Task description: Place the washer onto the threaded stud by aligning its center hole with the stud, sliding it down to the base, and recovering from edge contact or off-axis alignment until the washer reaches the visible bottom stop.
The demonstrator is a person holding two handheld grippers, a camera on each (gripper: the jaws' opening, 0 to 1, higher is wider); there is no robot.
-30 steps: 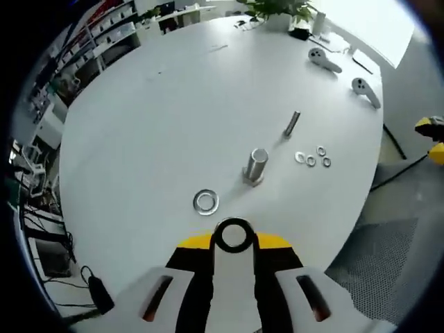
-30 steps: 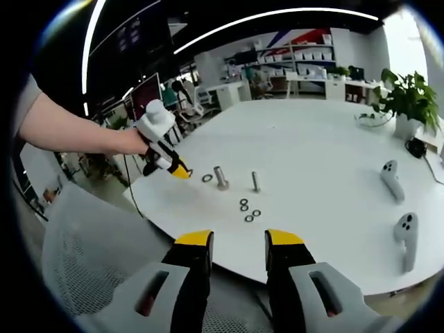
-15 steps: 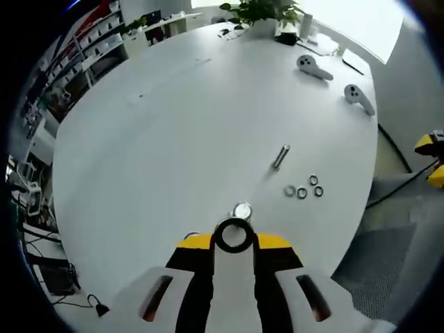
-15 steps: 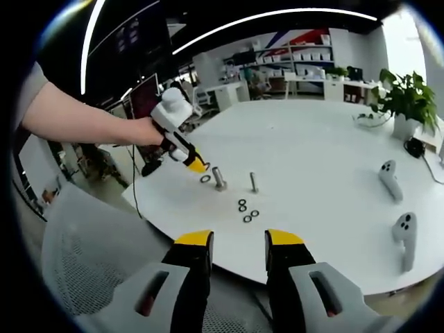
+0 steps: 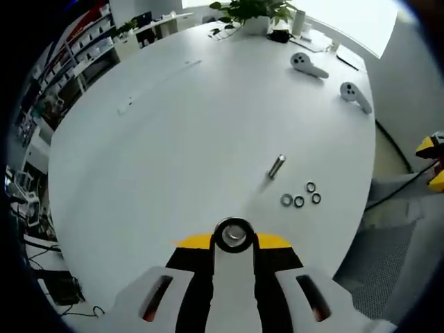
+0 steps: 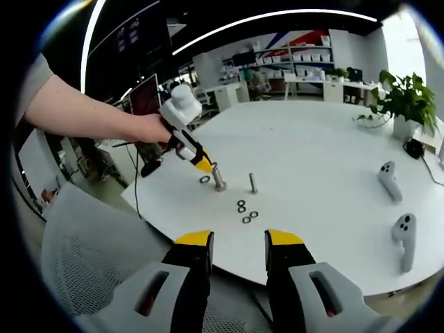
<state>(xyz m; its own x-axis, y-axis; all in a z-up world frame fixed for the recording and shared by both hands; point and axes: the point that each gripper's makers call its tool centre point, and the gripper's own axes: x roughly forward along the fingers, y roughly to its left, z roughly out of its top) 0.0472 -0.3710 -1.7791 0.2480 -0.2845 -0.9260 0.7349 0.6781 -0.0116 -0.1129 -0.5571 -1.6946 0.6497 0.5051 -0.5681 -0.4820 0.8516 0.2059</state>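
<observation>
Near the left edge of the round white surface [image 6: 333,139], in the right gripper view, a person's hand [image 6: 149,128] holds the left tool [image 6: 203,165] tilted down, its yellow tips just above the top of the threaded stud [image 6: 218,178]. One washer [image 6: 205,180] lies flat on the surface just beside the stud's base, on its left. To the right of the stud stands a slimmer bolt [image 6: 252,182], and in front of that lies a cluster of three small washers [image 6: 246,211]. Further right, near the surface's far side, two white handheld controllers [image 6: 392,179] lie apart from each other, and a potted plant [image 6: 402,97] stands beyond them.

From the left gripper view, the left tool [image 5: 234,241] has its jaws closed together on a washer held [image 5: 234,234] upright between the tips, its hole facing the camera; the stud is hidden behind it, so whether the held ring touches the stud cannot be told. Right of it lie the slim bolt [image 5: 276,166] and the three small washers [image 5: 300,199], with the two controllers [image 5: 309,64] further off.

Low in the right gripper view, the right tool [image 6: 238,239] hangs off the surface's near edge with a clear gap between its jaws and nothing held. A mesh chair back [image 6: 90,257] sits below to its left.
</observation>
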